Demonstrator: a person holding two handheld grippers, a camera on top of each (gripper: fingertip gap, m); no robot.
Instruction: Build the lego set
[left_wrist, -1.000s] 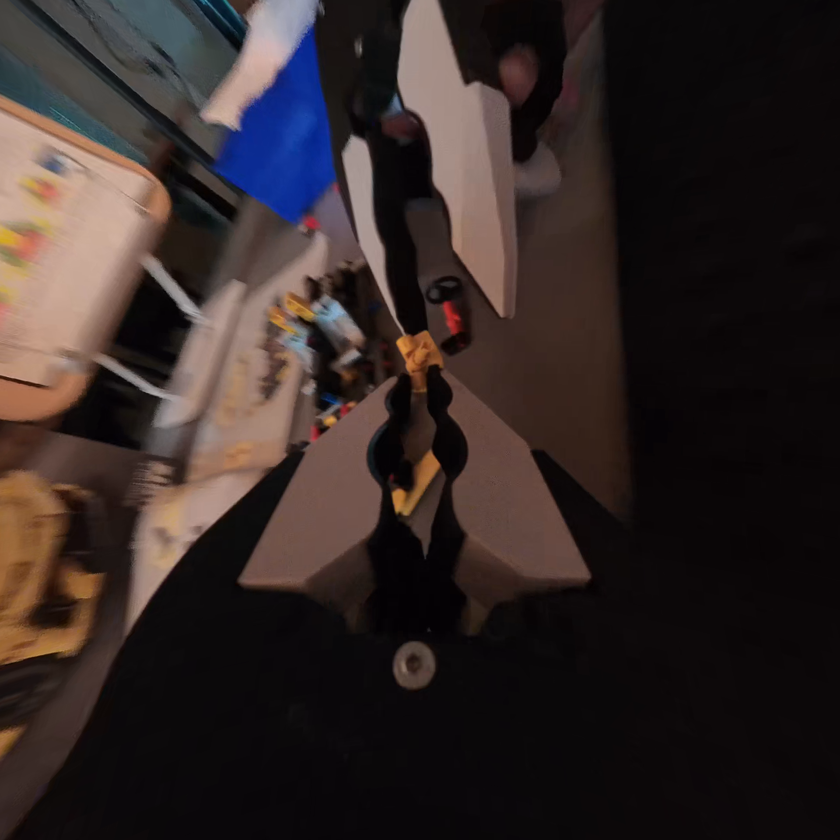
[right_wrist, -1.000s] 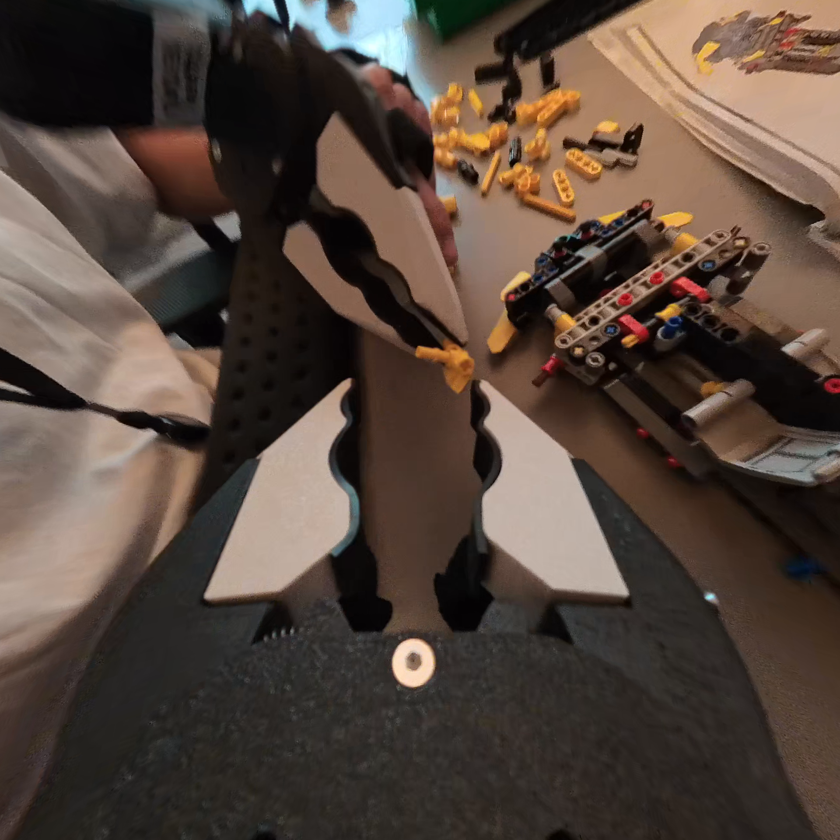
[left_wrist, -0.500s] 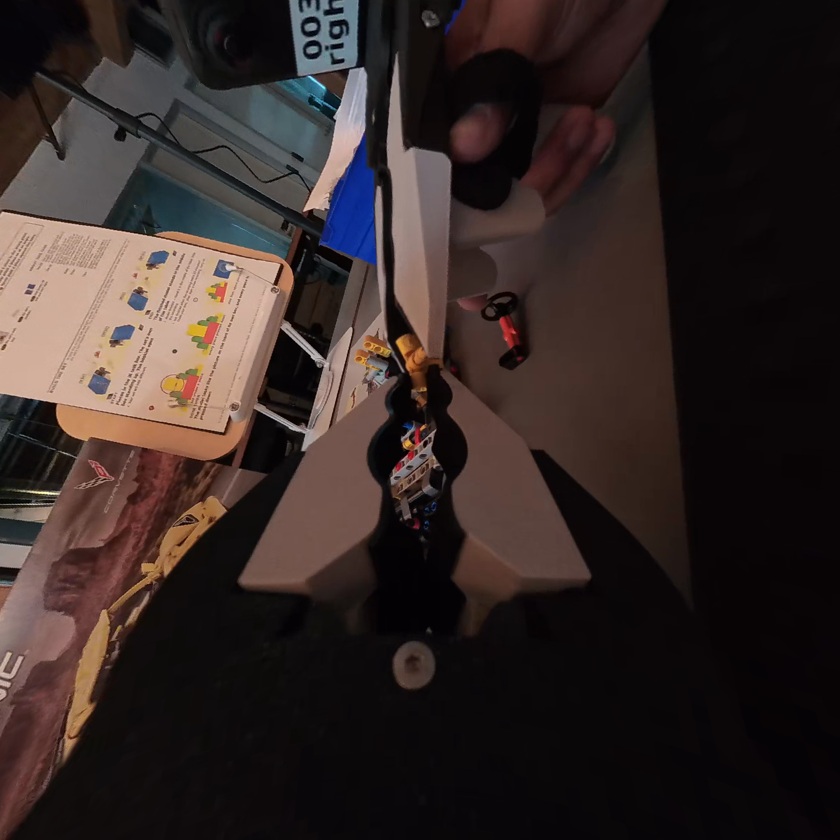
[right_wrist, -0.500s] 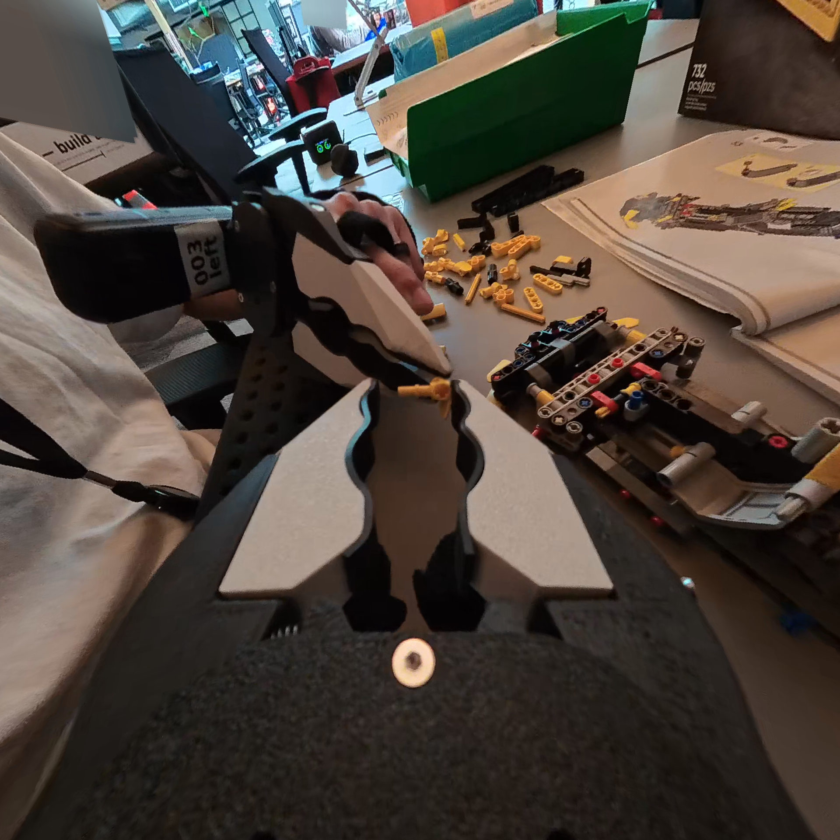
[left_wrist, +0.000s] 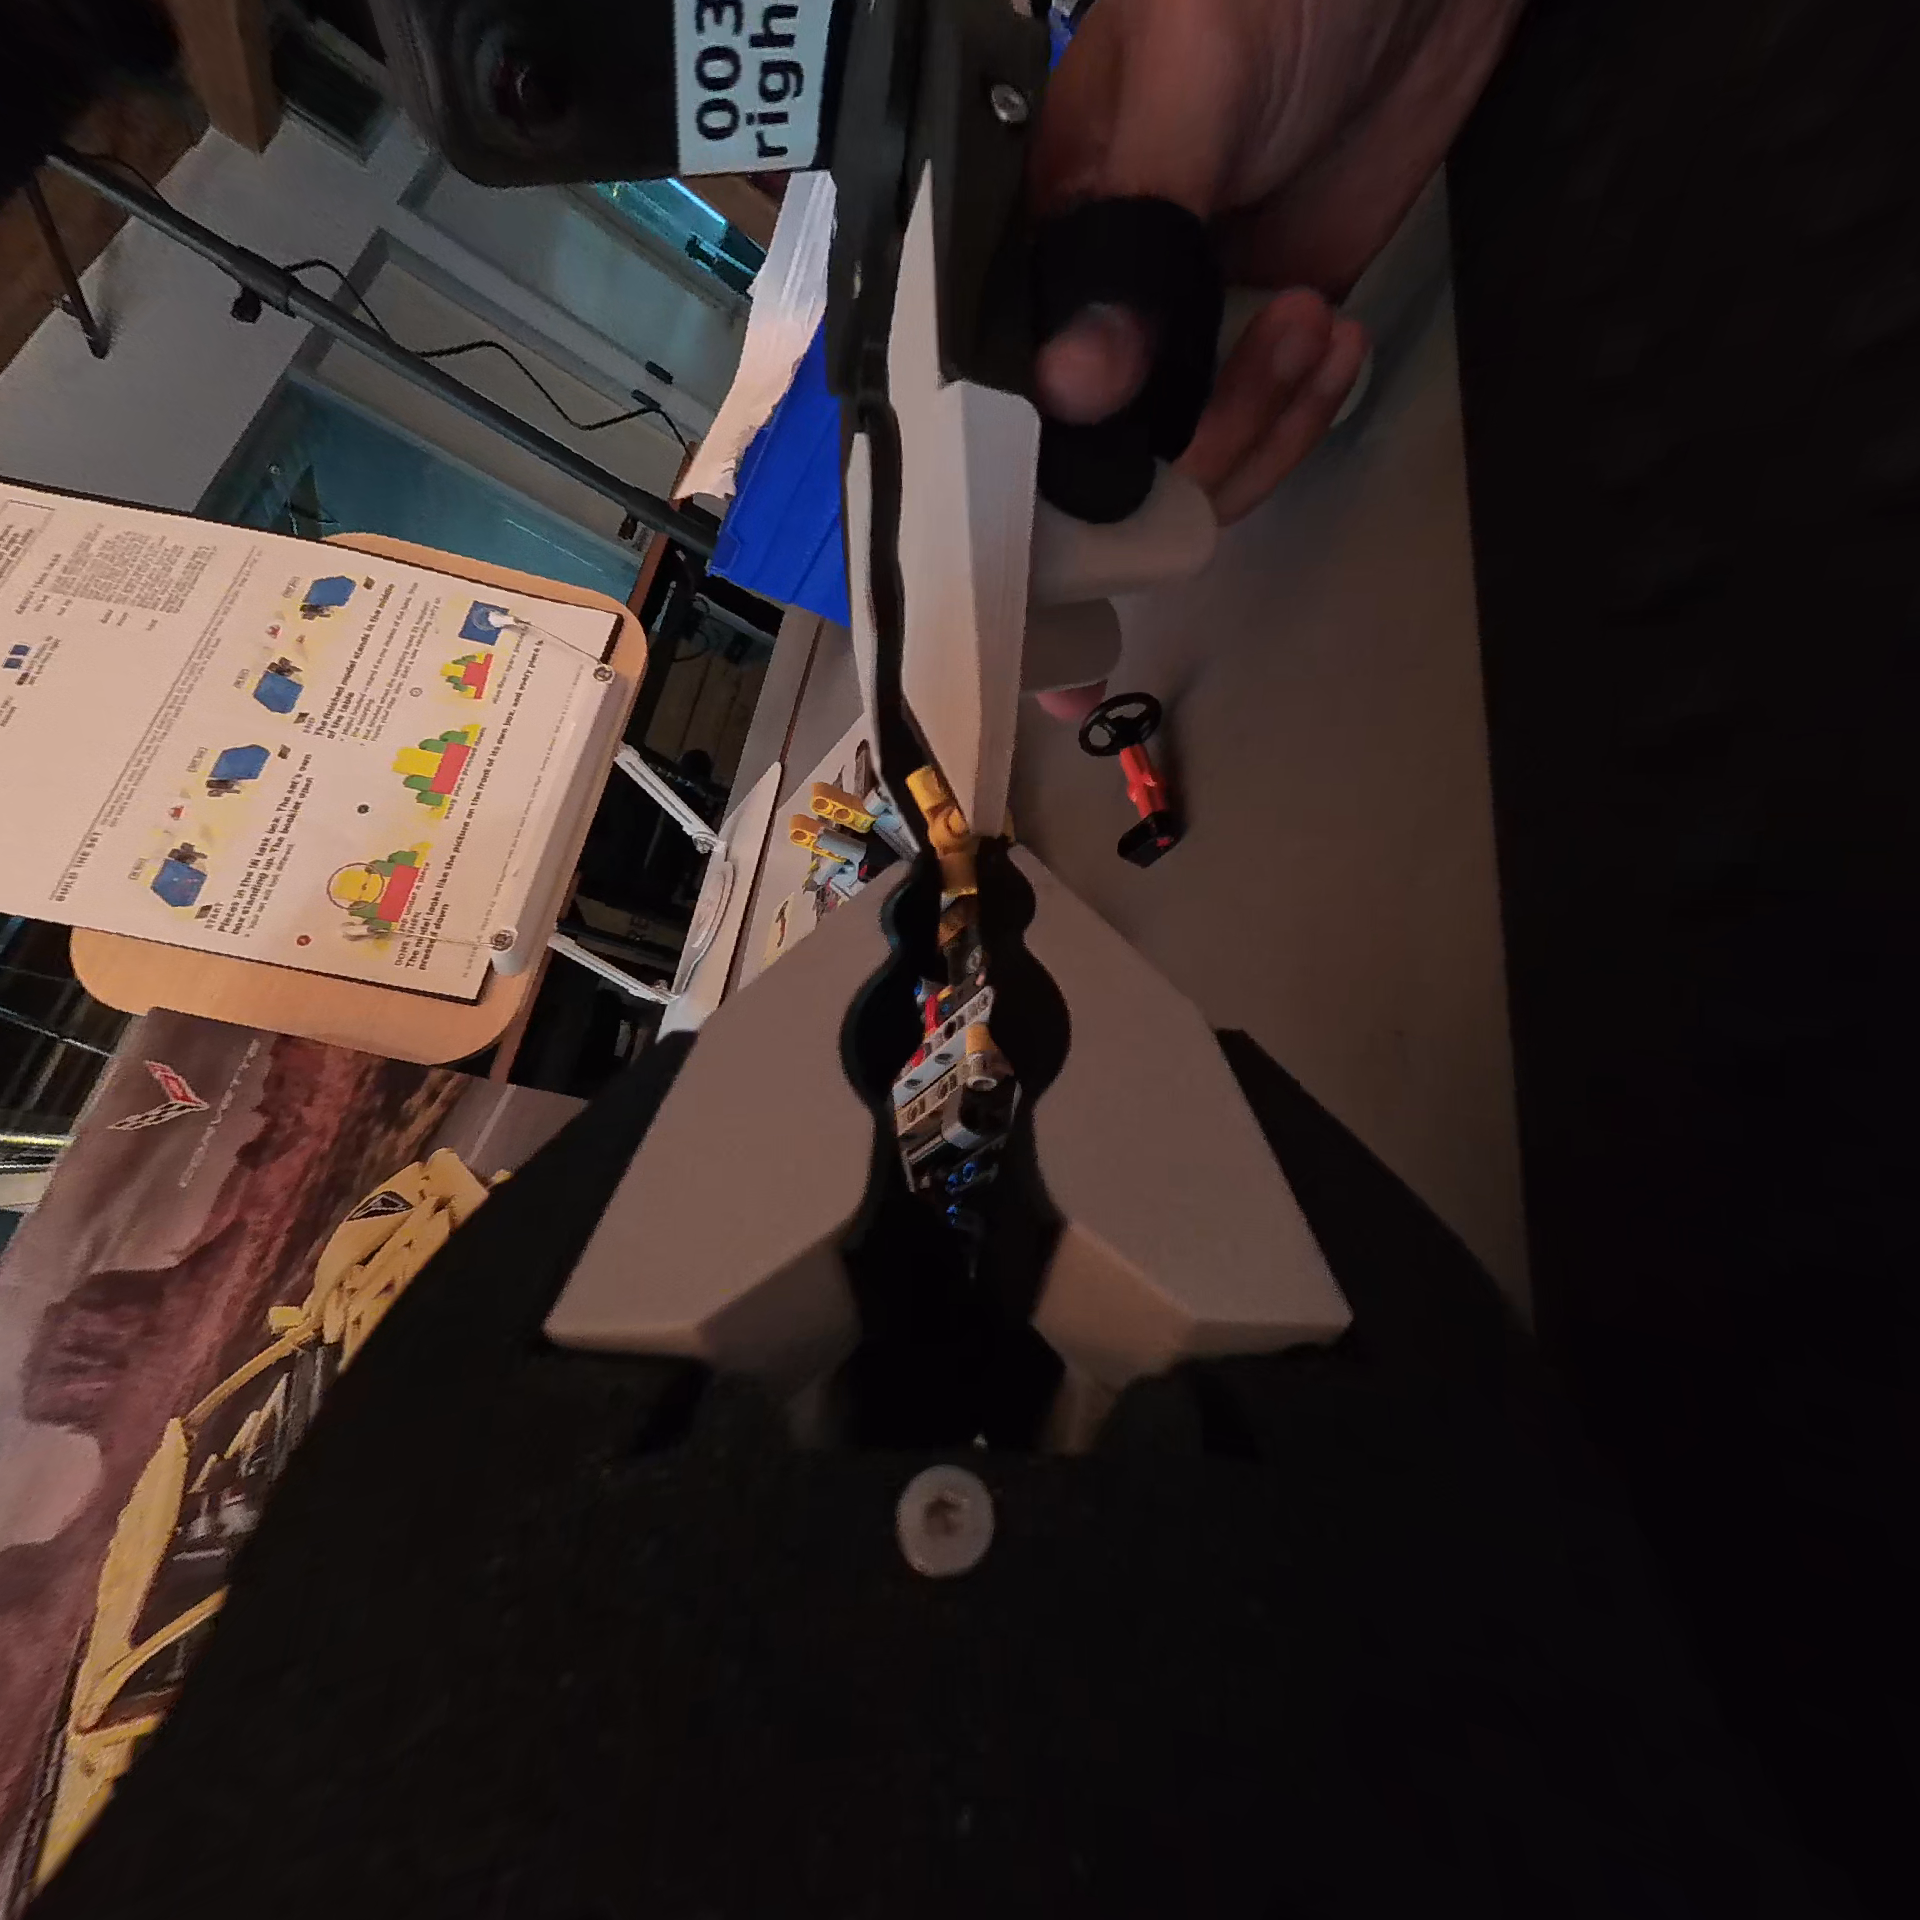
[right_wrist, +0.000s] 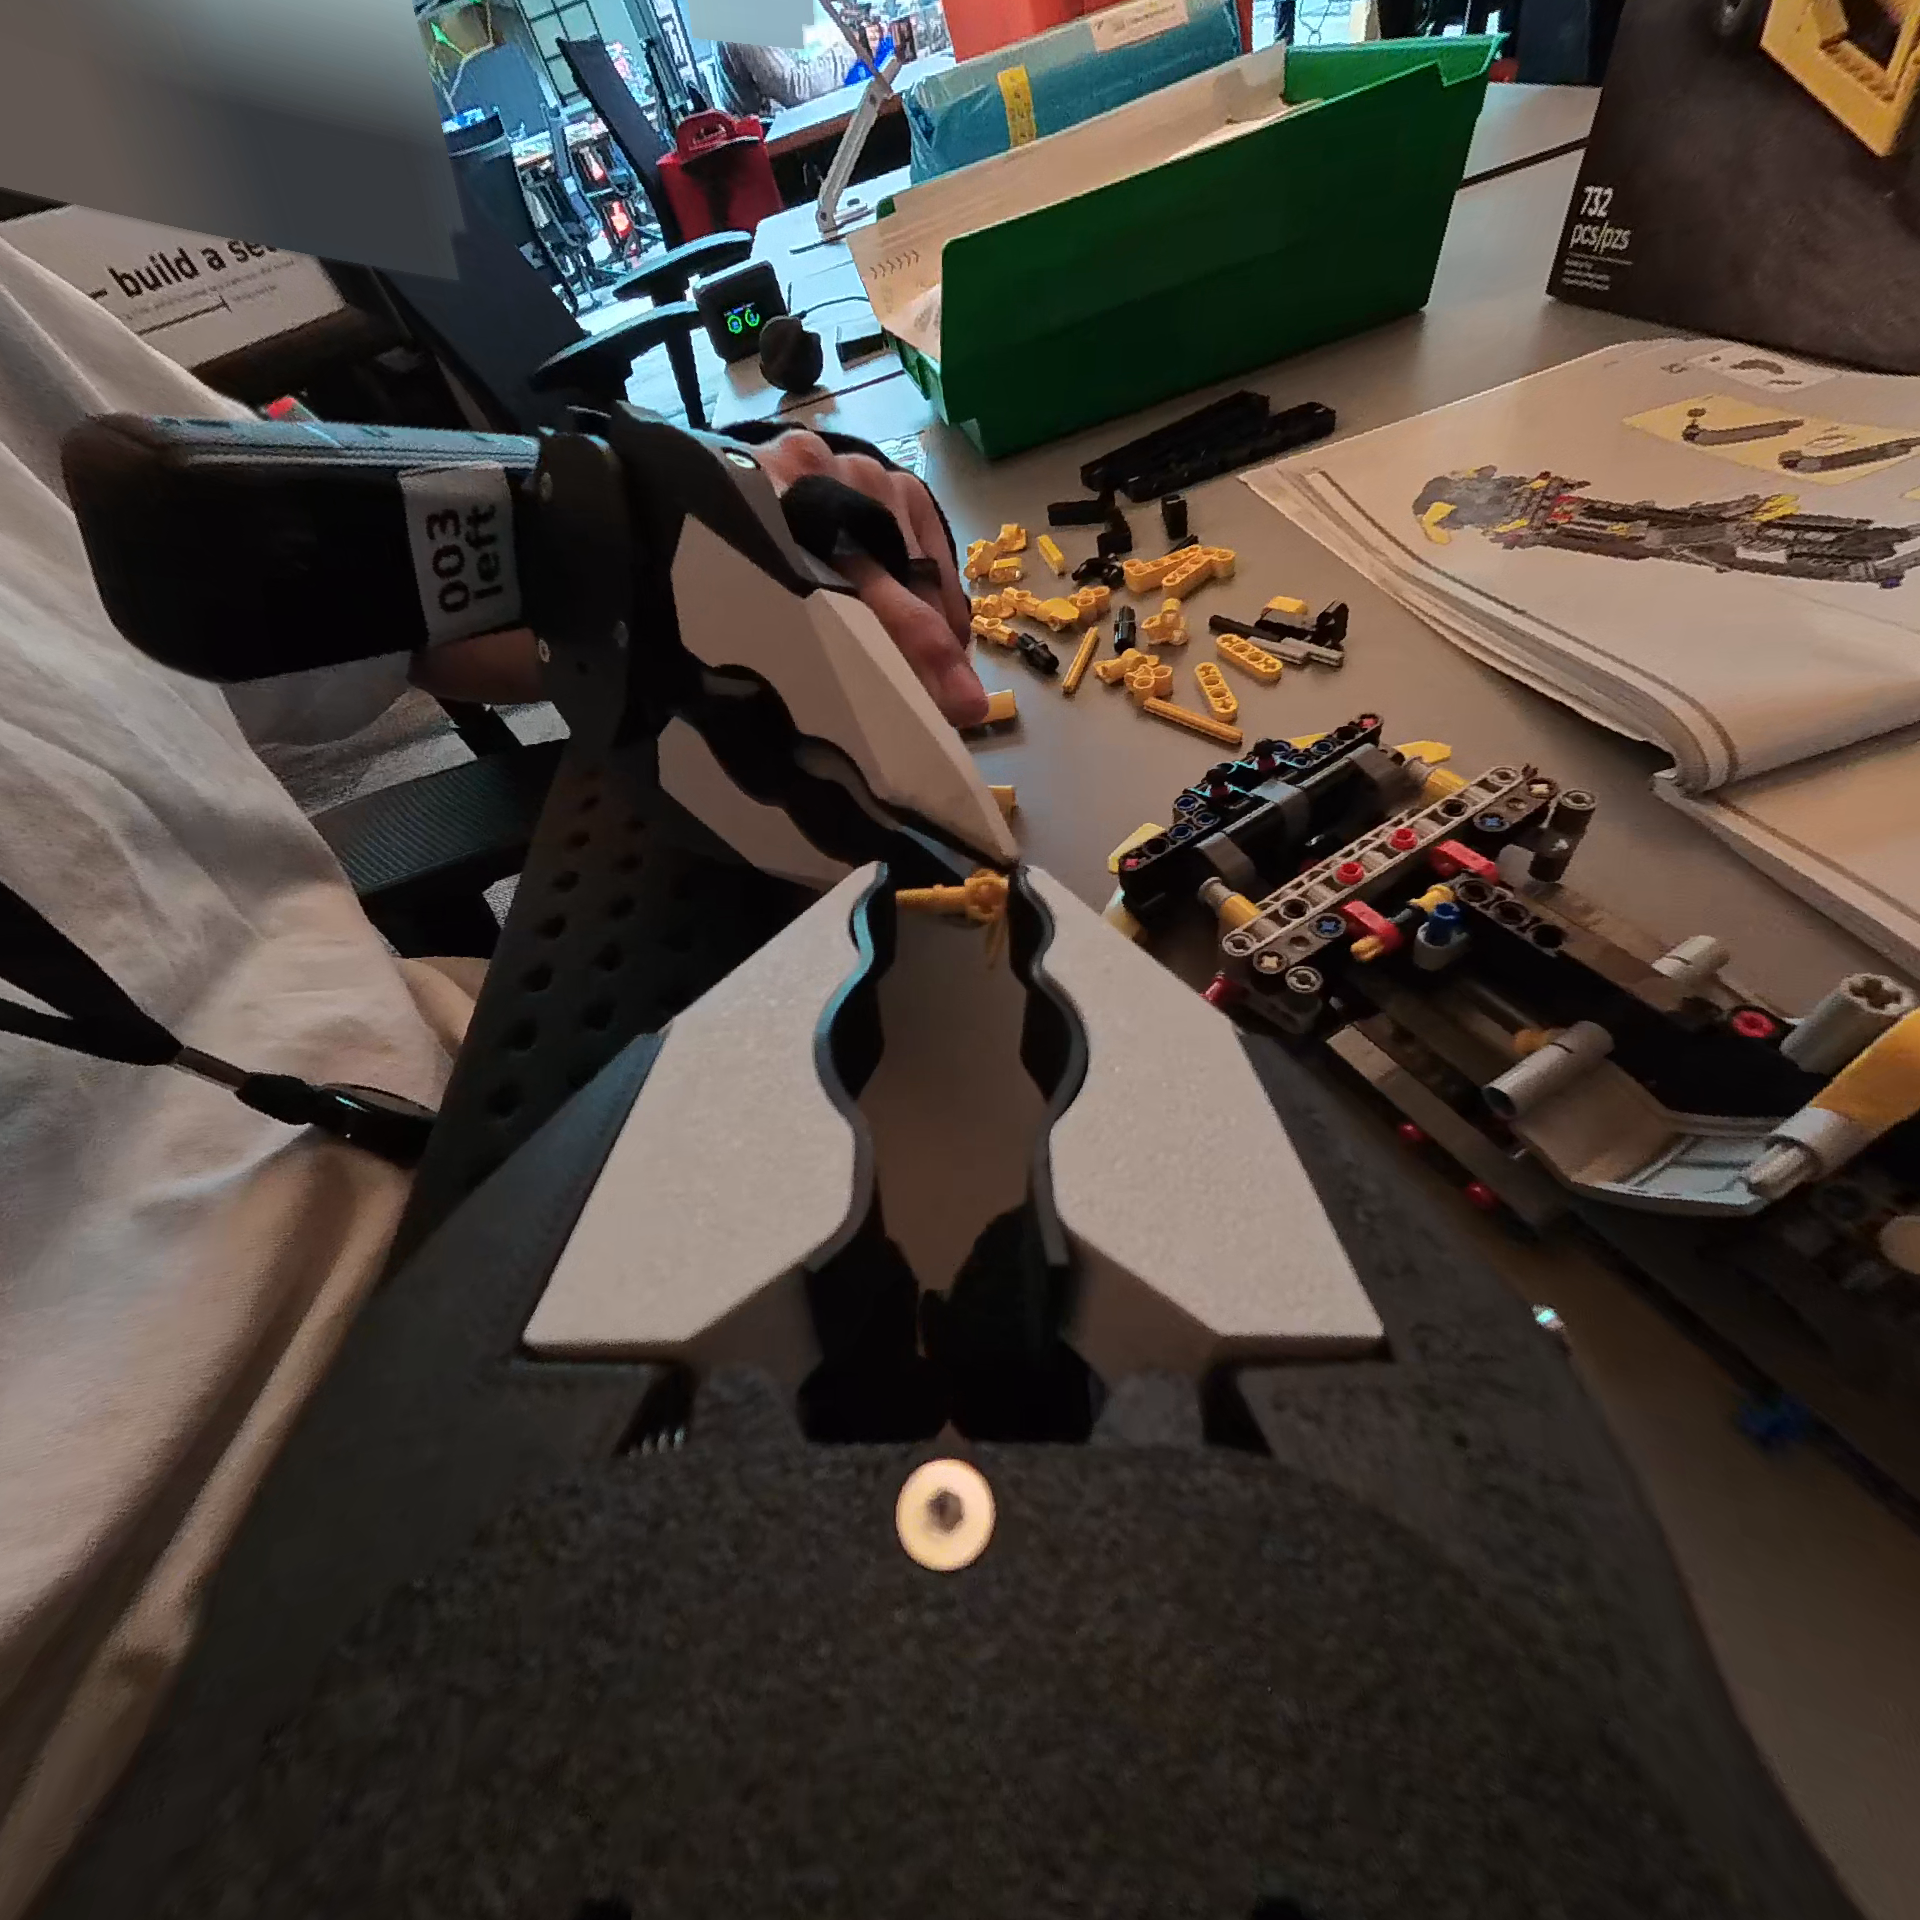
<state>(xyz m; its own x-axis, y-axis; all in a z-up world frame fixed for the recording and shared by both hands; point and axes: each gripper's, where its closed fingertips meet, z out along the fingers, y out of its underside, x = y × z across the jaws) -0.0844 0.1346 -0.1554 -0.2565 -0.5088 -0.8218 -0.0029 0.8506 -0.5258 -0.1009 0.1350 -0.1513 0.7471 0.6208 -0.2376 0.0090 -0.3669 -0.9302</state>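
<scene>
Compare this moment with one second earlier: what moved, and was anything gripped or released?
The right gripper narrowed its jaws and closed in on the small yellow piece, which now sits between its fingertips; a second ago they stood wide, short of it. The left gripper kept its pinch on the piece throughout; nothing was released. The partly built model, loose yellow parts and instruction booklet lie unchanged on the table.

grey table (right_wrist: 1455, 343) | black office chairs (right_wrist: 665, 270) behind | dim room
</scene>
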